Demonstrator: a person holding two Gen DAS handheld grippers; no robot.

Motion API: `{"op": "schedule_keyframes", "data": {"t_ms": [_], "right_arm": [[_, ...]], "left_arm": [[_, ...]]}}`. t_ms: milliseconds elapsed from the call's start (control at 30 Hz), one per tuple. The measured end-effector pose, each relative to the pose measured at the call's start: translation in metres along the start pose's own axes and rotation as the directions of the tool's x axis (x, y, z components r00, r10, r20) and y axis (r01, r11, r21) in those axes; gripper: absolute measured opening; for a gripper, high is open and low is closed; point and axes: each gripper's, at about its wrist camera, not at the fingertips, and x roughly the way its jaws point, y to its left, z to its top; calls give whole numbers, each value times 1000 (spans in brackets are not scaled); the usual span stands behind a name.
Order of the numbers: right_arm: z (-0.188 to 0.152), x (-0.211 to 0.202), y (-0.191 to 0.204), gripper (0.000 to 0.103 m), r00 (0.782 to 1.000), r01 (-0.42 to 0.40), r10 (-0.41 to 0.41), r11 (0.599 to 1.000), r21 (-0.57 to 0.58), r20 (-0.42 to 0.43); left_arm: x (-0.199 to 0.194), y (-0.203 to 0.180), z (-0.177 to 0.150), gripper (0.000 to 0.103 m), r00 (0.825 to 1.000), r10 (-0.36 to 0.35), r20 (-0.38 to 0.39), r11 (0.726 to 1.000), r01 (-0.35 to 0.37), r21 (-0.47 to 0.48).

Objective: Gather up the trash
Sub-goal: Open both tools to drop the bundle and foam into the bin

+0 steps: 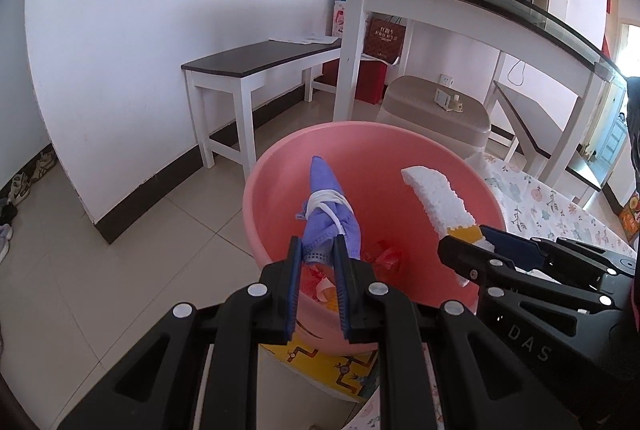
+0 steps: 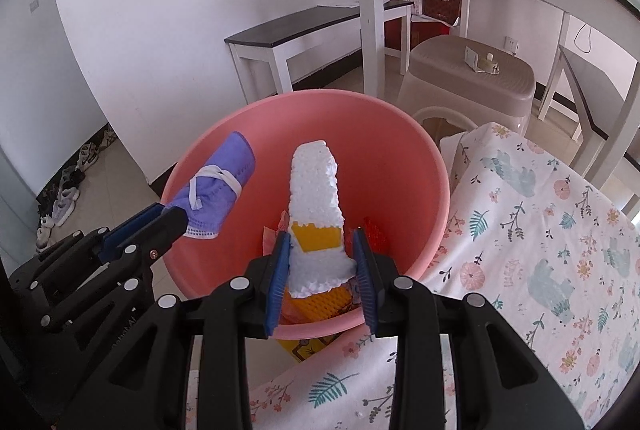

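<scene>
Trash is held over a round pink plastic basin (image 1: 400, 149) in both grippers. Clamped on the lower end of a rolled purple face mask (image 1: 328, 205) tied with its white ear loops, the left gripper (image 1: 316, 250) has its blue pads pressing the mask from both sides, jaws narrowly parted. Wider set, the right gripper (image 2: 322, 250) pinches a jagged white foam piece (image 2: 316, 189) with a yellow patch, which juts out above the basin's middle. Red and orange scraps (image 1: 384, 258) lie in the basin's bottom. Beside the basin, a table edge draped in a floral white cloth (image 2: 540, 230) shows at right.
</scene>
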Motion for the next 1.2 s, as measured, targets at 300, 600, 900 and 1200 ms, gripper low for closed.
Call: {"op": "schedule_keyframes", "data": {"t_ms": [300,600,900,1200], "right_arm": [[1,2,-1,32,1000,0,0,1000,9,6],[5,7,-11,33,1000,-24,24,999,47,6],[5,10,-13,34,999,-33,33,997,64,7],[5,7,-13,35,999,-48,47,997,68,20]], "left_arm": [[6,1,-2,15,1000,5,-16,1000,-5,-5],[9,2,-2,15,1000,14,-23,1000,-14,-12],[8,3,-3,25,1000,8,-21,1000,-9,-22],[6,4,-3,28,1000,3,-24,1000,-3,-23]]}}
